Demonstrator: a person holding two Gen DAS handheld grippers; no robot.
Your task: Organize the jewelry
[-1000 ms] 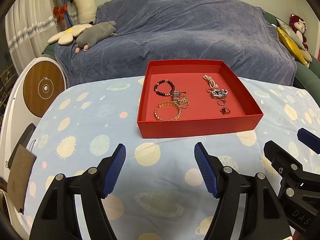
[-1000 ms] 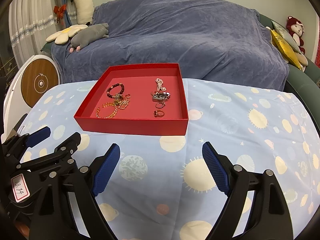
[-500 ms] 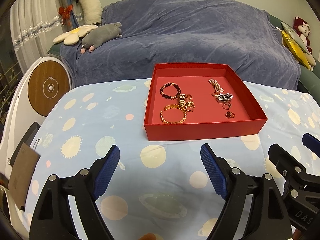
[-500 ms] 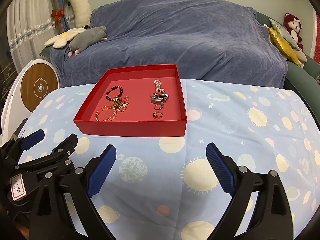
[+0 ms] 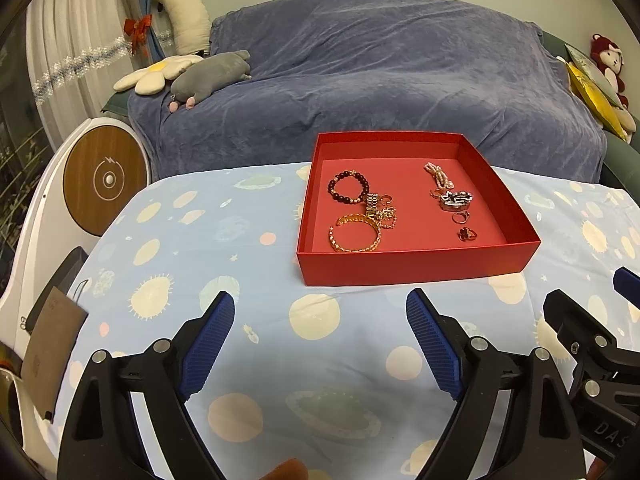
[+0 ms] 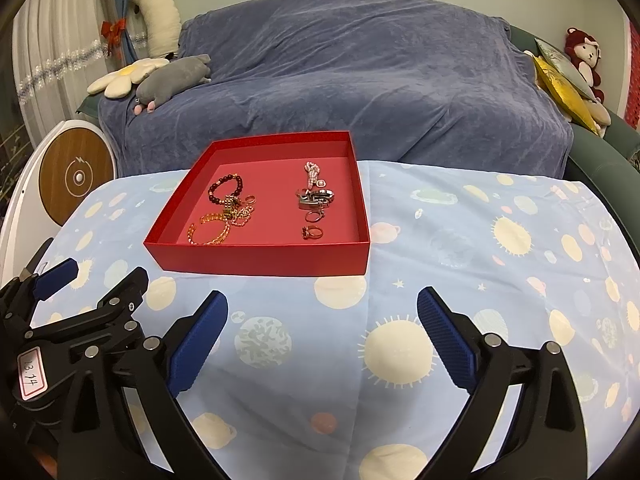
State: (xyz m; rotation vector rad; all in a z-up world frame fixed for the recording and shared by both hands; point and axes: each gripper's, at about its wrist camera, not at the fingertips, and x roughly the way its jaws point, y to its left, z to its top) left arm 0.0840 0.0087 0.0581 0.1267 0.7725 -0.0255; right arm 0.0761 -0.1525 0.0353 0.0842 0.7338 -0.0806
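Shallow red cardboard tray [image 5: 416,268] holds beaded and gold bracelets, rings | left gripper [image 5: 320,314] open, empty, before tray | right gripper [image 6: 322,312] open, empty, before tray

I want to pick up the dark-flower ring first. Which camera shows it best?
The left wrist view: the small gold ring with a dark flower top lies alone near the shallow red box's front wall, its flower facing the camera. The right wrist view shows it side-on, flower indistinct.
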